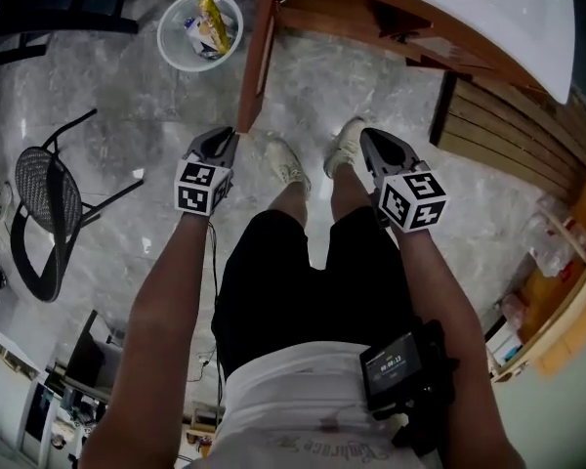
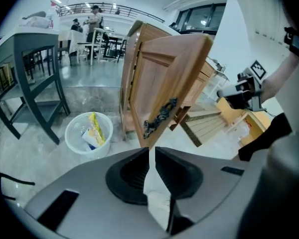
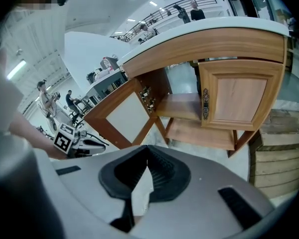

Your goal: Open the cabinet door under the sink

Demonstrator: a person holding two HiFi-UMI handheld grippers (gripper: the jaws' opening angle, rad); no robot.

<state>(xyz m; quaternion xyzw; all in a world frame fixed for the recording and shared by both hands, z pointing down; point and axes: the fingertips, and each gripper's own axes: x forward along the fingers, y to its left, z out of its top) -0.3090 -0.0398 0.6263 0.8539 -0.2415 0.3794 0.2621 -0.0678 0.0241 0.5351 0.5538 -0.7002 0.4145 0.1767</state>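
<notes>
The sink cabinet's left door [image 1: 257,57] stands swung open, and I see its edge from above. In the left gripper view that wooden door [image 2: 164,68] shows its dark ornate handle [image 2: 160,116] just beyond my left gripper [image 2: 152,151]. The jaws there are parted by a narrow slit with nothing between them, clear of the handle. My right gripper [image 3: 147,147] is shut and empty. It faces the open cabinet, its shelf [image 3: 182,106] and the closed right door [image 3: 239,101]. From the head view, the left gripper [image 1: 230,137] hangs near the door's outer corner and the right gripper [image 1: 366,135] is over my shoes.
A white wastebasket [image 1: 200,29] with rubbish stands left of the open door. A black mesh chair [image 1: 44,218] is at far left. A stack of wooden slats [image 1: 498,125] lies right of the cabinet. The white sink counter [image 1: 488,8] overhangs at top right.
</notes>
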